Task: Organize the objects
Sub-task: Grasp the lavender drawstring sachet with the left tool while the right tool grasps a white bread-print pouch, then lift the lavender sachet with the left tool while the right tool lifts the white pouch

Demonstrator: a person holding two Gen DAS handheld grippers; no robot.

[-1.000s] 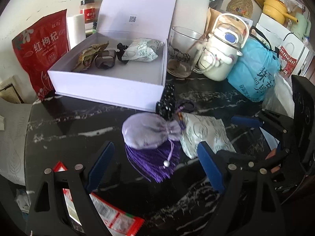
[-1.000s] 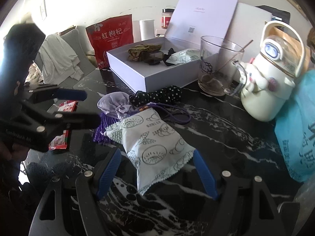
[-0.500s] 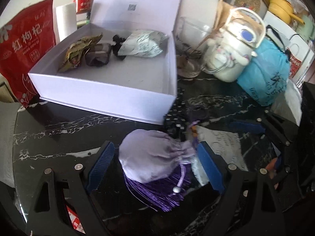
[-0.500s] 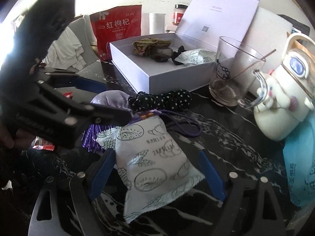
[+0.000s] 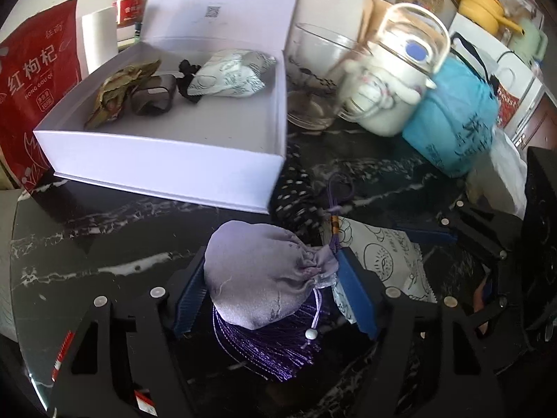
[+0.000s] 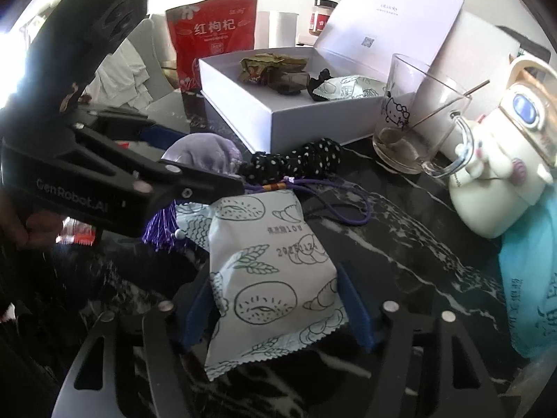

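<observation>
Dark marble tabletop (image 5: 104,244) with white veins carries everything, and I take the open white box (image 5: 167,170) as my landmark. Inside it already lie a crumpled brown wrapper, a small dark case and 1 printed packet (image 5: 229,76), which I judge to be the sorted pile. Just in front of the box sit a lilac pouch (image 5: 264,285) with a purple tassel (image 5: 275,351), a black dotted scrunchie (image 6: 299,160) touching the box's front corner, and a 2nd printed packet (image 6: 271,278).

I have the left gripper (image 5: 271,296) around the pouch: its jaws have just been closing and both blue pads now press the cloth at the sides, squeezing the body, not the loose tassel, so it should lift cleanly. The right gripper (image 6: 275,303) has also been closing, straddling the near end of the packet, pads at its edges; whether they truly pinch it I cannot tell. Beside the box stand a glass mug (image 6: 414,118) and a cream kettle (image 6: 504,160), so my path over the box wall should keep clear of them.
</observation>
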